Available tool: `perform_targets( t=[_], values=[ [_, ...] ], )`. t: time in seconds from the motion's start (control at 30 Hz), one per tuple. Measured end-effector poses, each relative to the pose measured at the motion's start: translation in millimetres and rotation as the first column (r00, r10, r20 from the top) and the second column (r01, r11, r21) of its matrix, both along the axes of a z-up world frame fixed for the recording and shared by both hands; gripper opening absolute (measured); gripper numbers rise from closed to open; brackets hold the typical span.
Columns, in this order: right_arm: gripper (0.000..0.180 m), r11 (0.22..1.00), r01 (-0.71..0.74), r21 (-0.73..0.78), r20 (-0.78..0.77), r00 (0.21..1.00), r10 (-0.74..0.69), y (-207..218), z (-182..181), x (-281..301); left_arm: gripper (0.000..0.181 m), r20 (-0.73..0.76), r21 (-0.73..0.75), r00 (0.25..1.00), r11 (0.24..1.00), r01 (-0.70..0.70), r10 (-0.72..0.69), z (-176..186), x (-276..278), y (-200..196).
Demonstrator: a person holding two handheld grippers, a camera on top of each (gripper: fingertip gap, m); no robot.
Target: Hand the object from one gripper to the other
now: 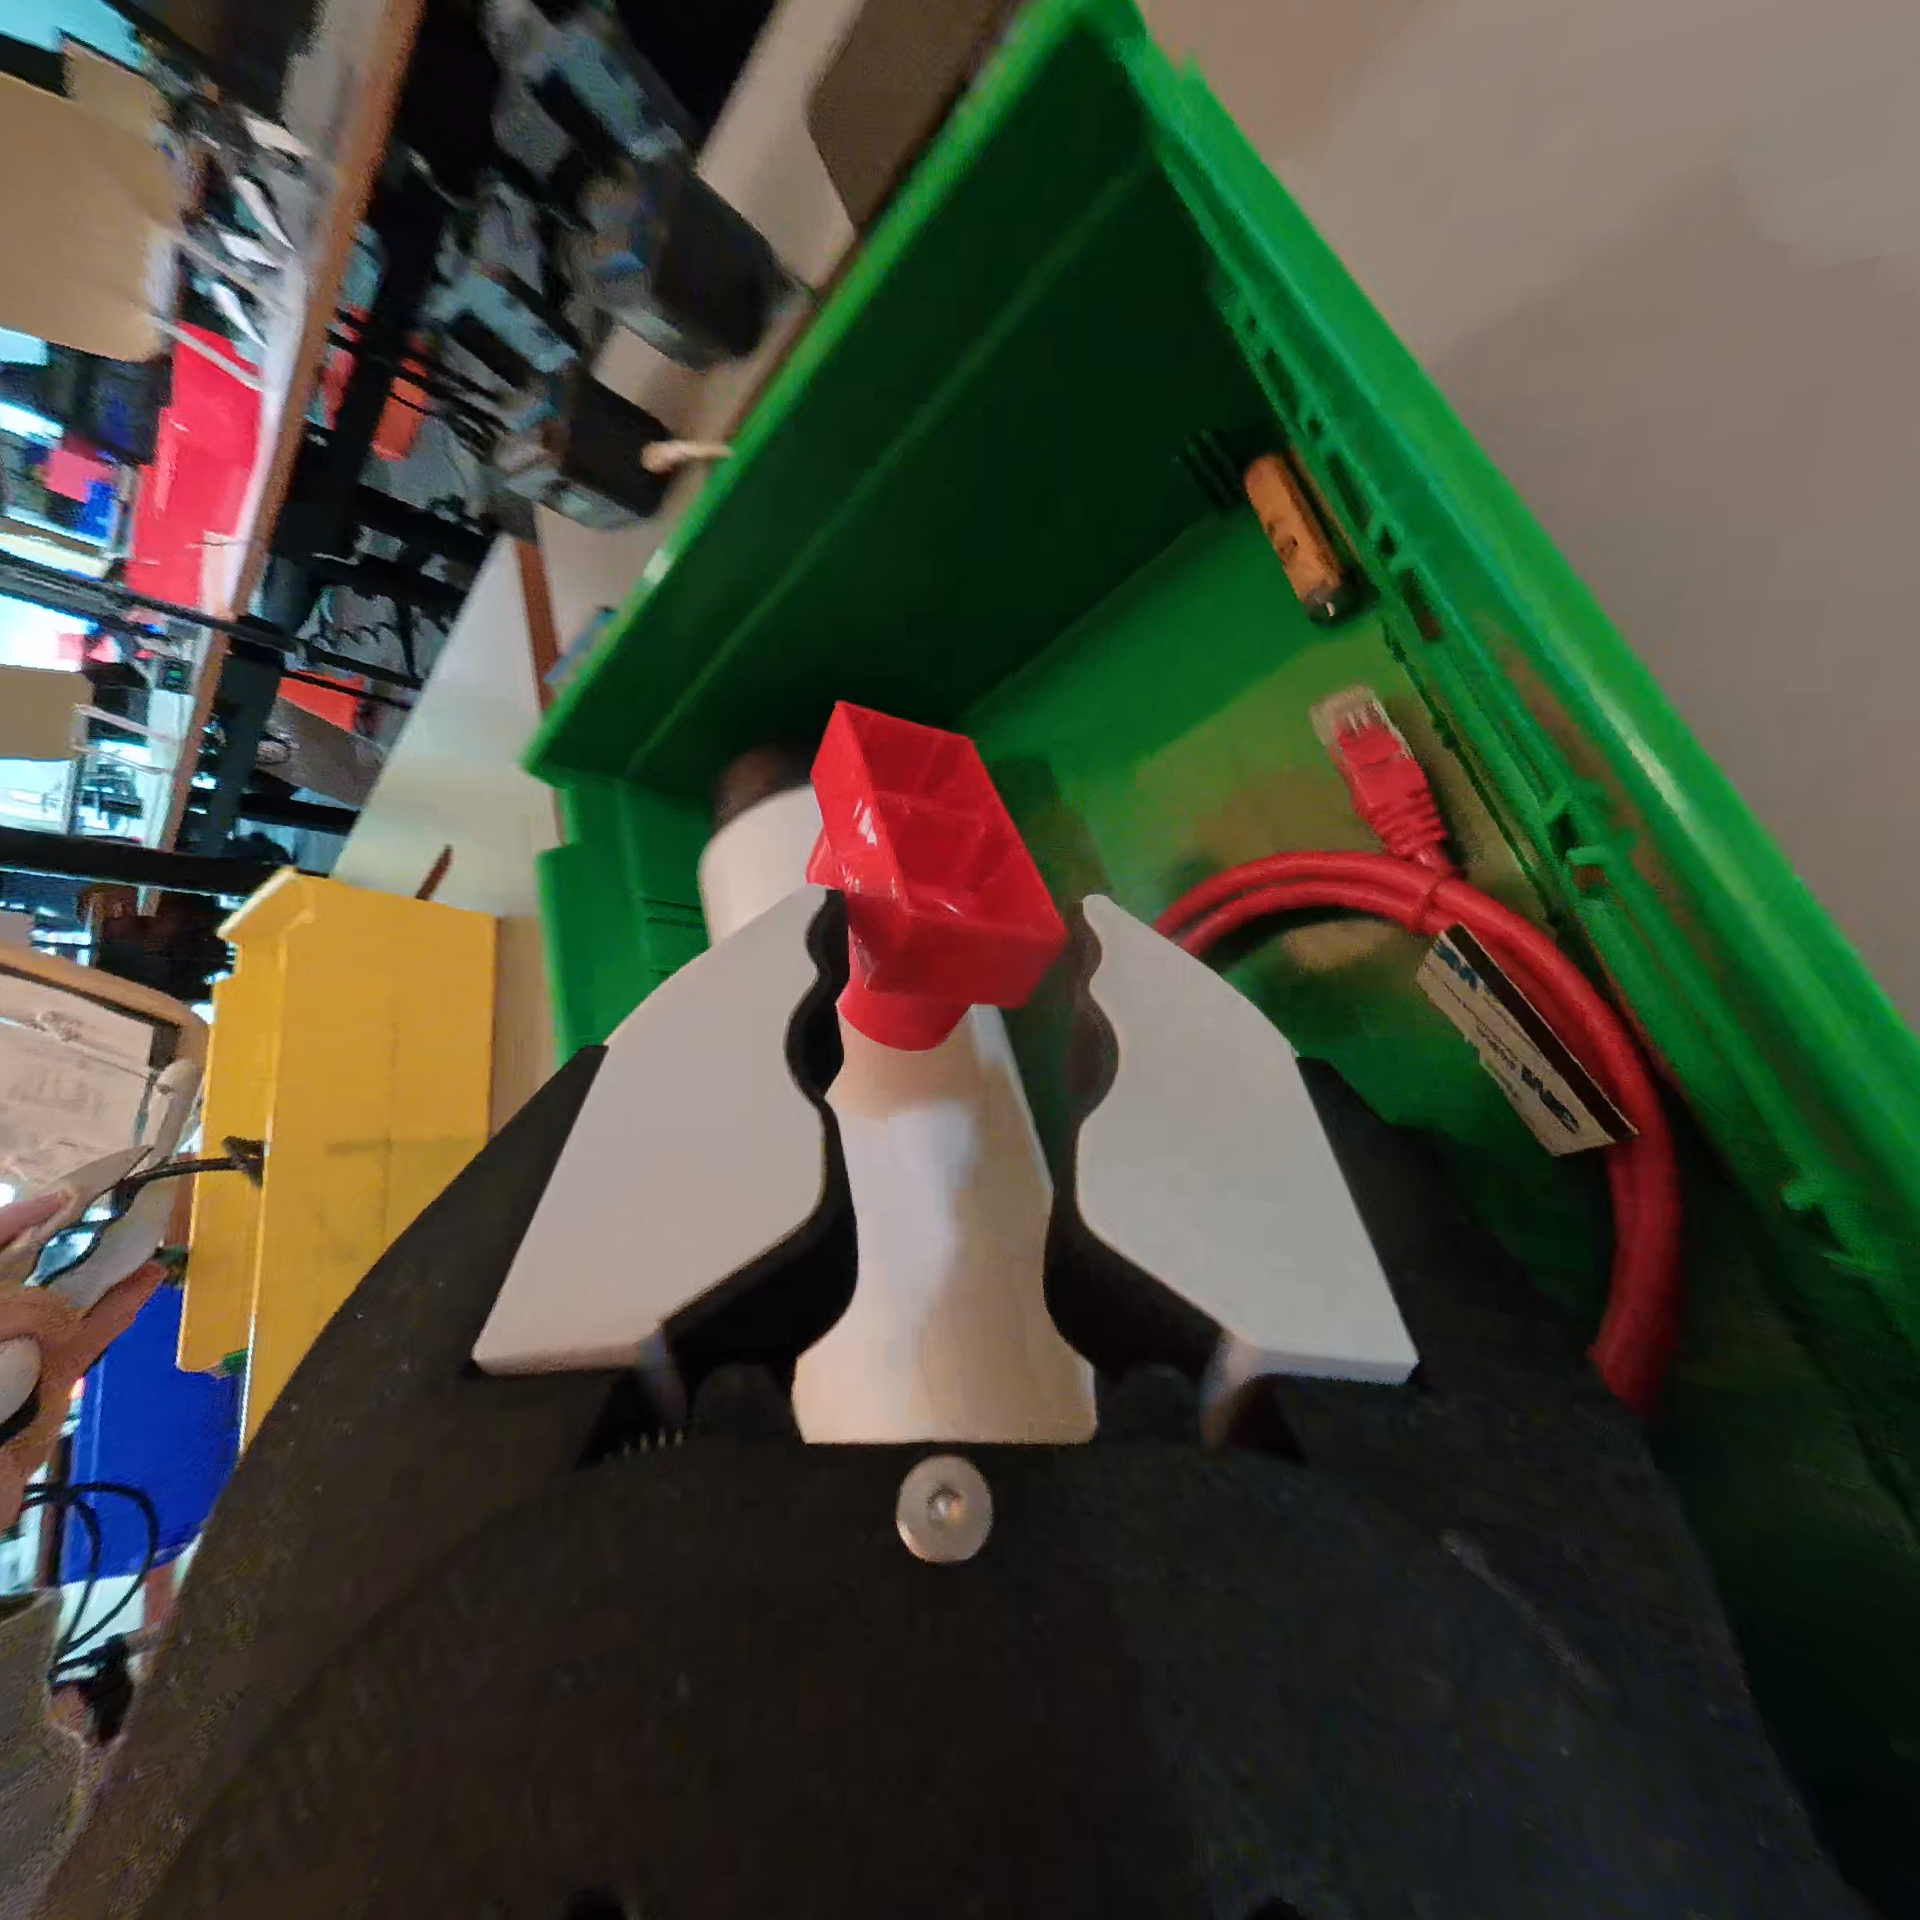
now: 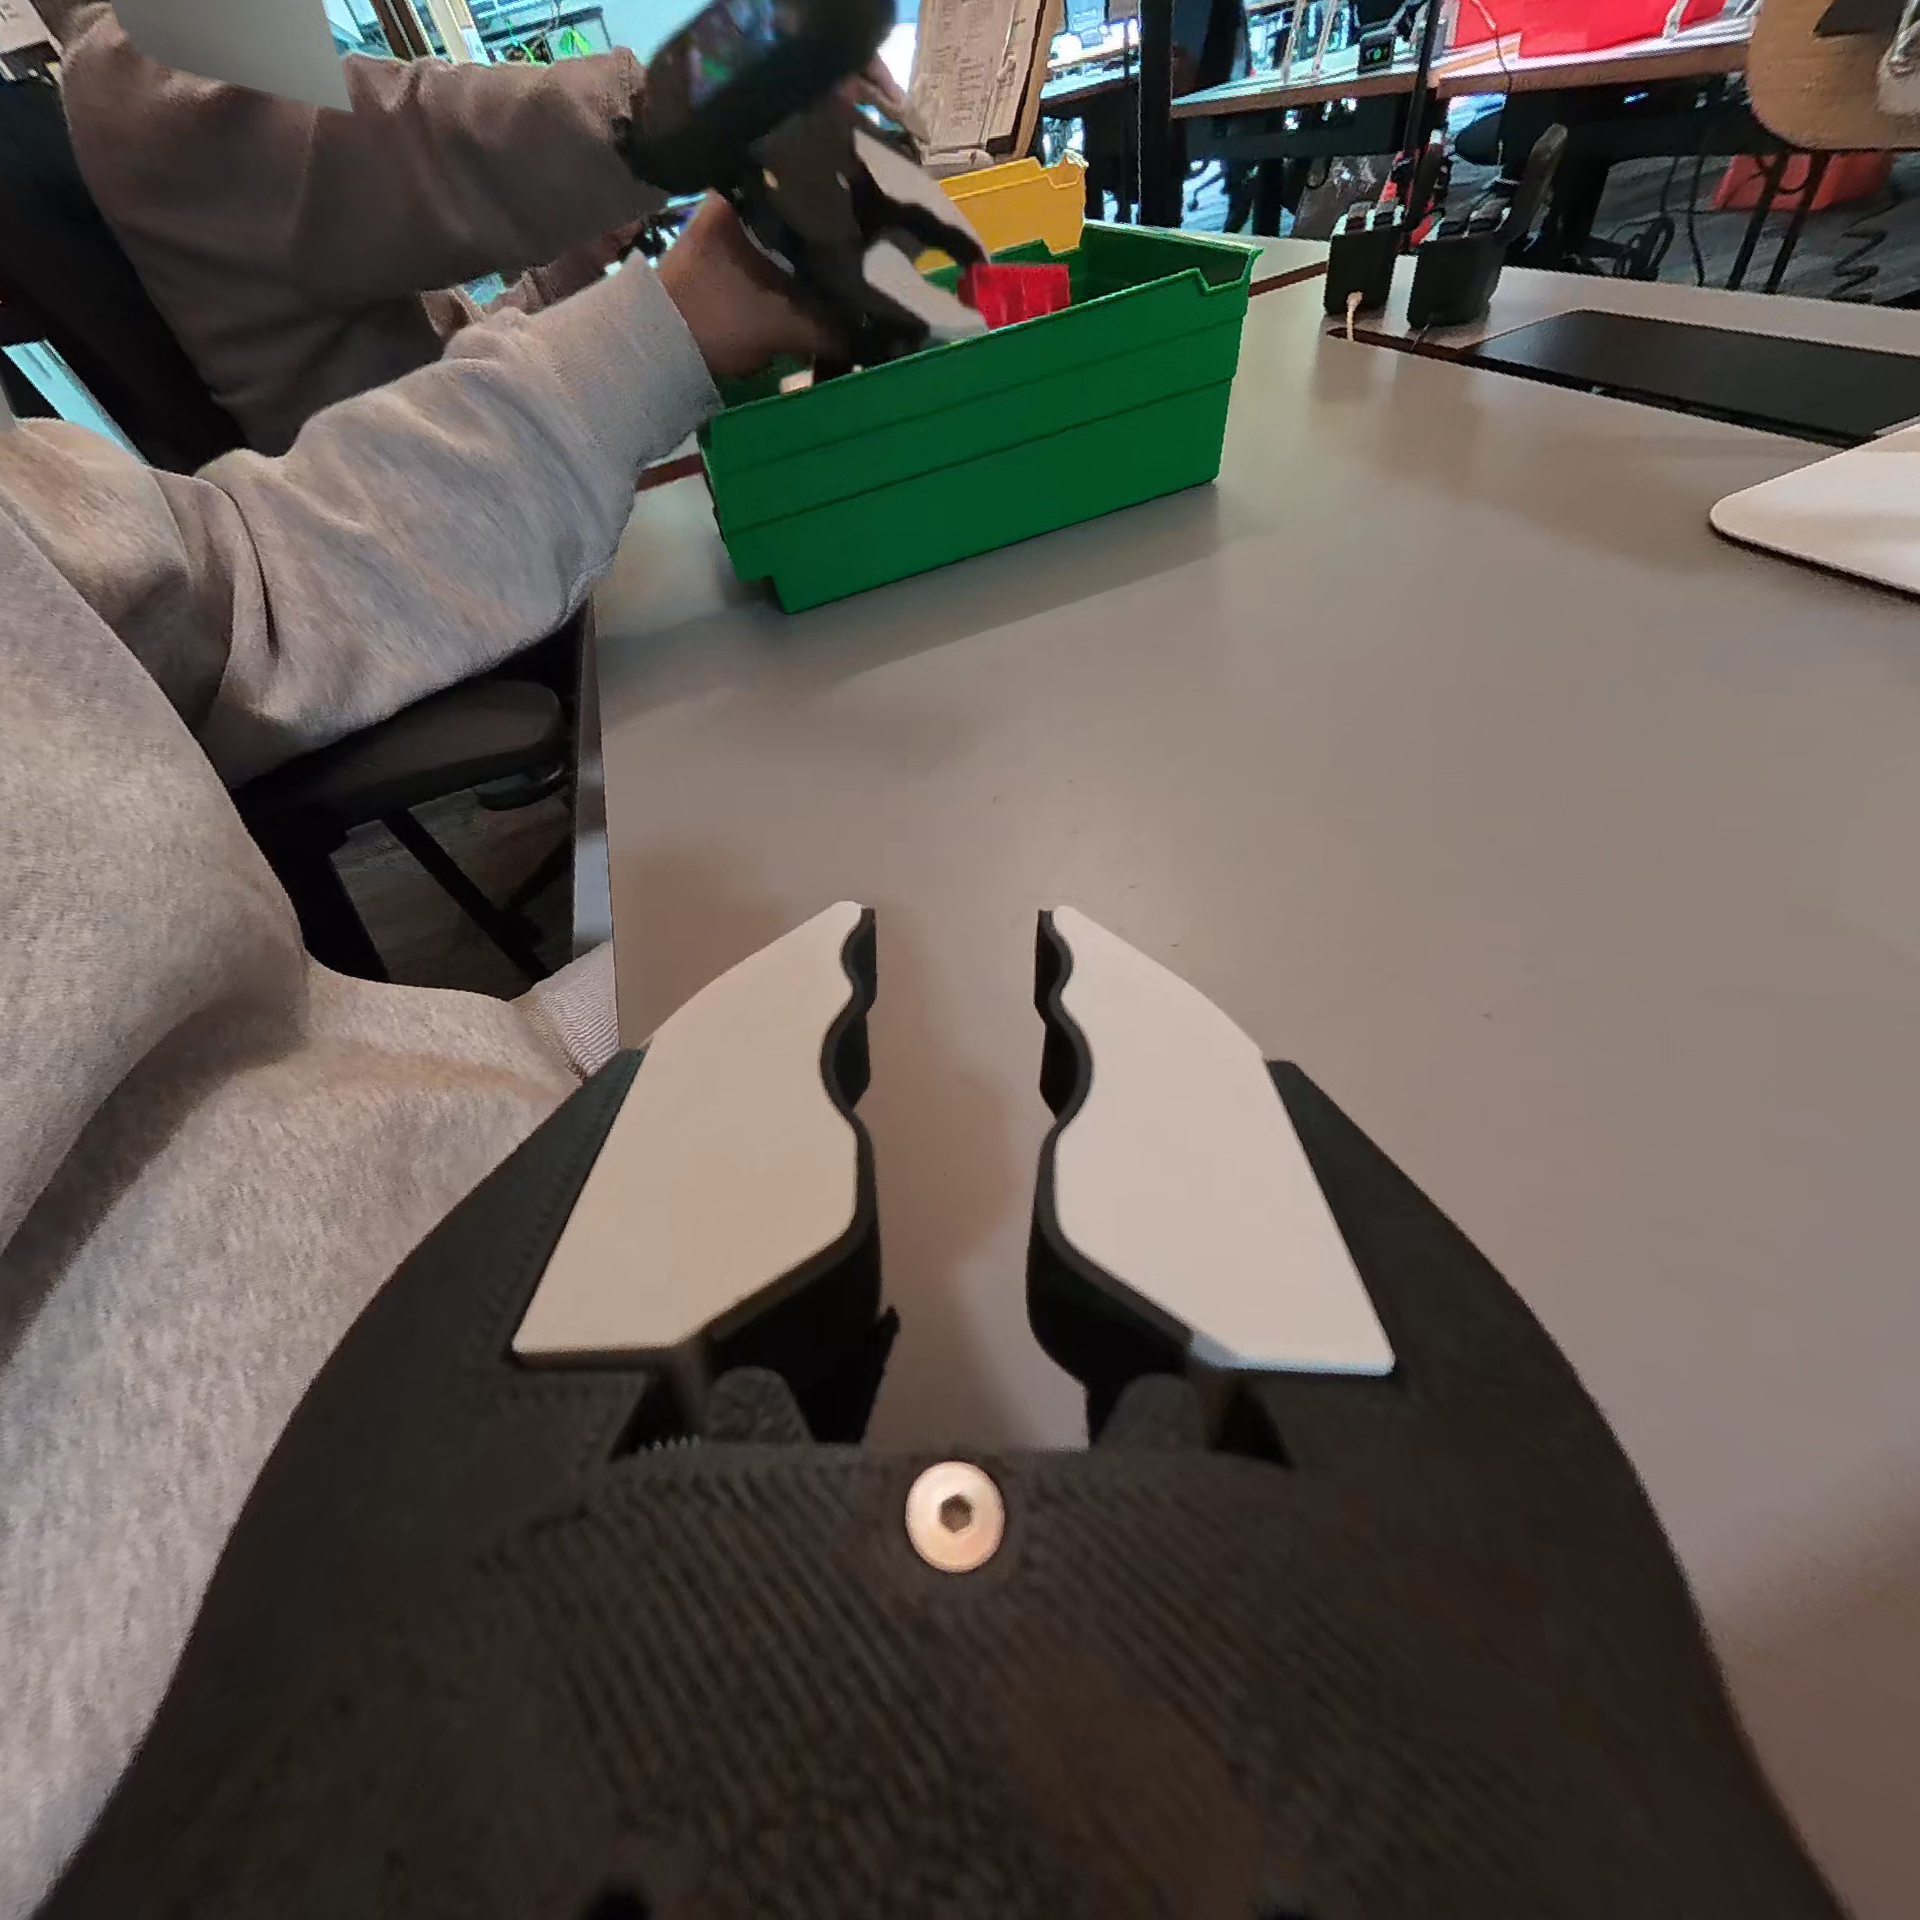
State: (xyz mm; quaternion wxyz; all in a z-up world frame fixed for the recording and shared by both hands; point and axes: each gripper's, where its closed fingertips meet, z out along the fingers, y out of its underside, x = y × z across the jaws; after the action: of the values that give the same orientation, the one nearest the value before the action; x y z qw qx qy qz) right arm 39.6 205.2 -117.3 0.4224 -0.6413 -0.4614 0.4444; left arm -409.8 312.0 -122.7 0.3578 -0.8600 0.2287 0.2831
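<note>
Red-capped white object (image 1: 935, 935) gripped in left tongs (image 1: 945, 935) above the green bin (image 1: 935, 468); lift clear toward the parted, empty right tongs (image 2: 956, 935).

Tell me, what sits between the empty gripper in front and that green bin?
Nothing: in the right wrist view, only bare grey table stretches from the right gripper, its fingers apart, to the green bin.

L tool (image 1: 940, 925) tilted down, fingers clamped on load; R tool (image 2: 956, 925) level, fingers parted, empty.
</note>
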Motion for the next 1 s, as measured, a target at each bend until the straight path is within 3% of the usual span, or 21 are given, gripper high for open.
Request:
perform_targets(
  t=[0.17,0.23,0.3,0.37,0.47,0.6,0.7,0.77,1.0],
  values=[
    [0.029,1.000,-0.008,-0.019,-0.004,1.000,0.008,1,-2,0,0.040,0.190,0.237,0.978,0.971,0.041,-0.088,68,24,-9],
    [0.029,1.000,-0.009,-0.020,-0.001,1.000,0.009,1,-4,0,0.040,0.359,0.332,0.905,0.938,0.103,-0.227,95,58,-14],
    [0.029,1.000,-0.011,-0.024,-0.002,1.000,0.011,1,-4,-1,0.040,0.540,0.409,0.740,0.893,0.186,-0.401,119,106,-22],
    [0.031,0.999,-0.020,-0.027,-0.014,1.000,0.019,0,-3,-2,0.040,0.666,0.473,0.515,0.839,0.267,-0.539,139,158,-33],
    [0.036,0.999,-0.038,-0.021,-0.058,0.998,0.037,-3,5,-3,0.040,0.765,0.518,0.192,0.765,0.382,-0.615,149,229,-51],
    [0.042,0.999,-0.041,-0.025,-0.175,0.984,0.036,-5,27,0,0.040,0.851,0.497,-0.147,0.686,0.532,-0.504,125,315,-77],
    [0.048,0.996,-0.046,-0.075,-0.276,0.961,0.024,-5,46,5,0.039,0.882,0.471,-0.339,0.642,0.605,-0.328,98,361,-102],
    [0.052,0.992,-0.057,-0.108,-0.304,0.952,0.022,-5,50,6,0.039,0.889,0.444,-0.404,0.622,0.645,-0.215,80,381,-115],
    [0.058,0.975,-0.123,-0.185,-0.258,0.963,0.073,-14,33,-8,0.039,0.899,0.393,-0.432,0.565,0.725,-0.073,39,406,-133]
  ],
)
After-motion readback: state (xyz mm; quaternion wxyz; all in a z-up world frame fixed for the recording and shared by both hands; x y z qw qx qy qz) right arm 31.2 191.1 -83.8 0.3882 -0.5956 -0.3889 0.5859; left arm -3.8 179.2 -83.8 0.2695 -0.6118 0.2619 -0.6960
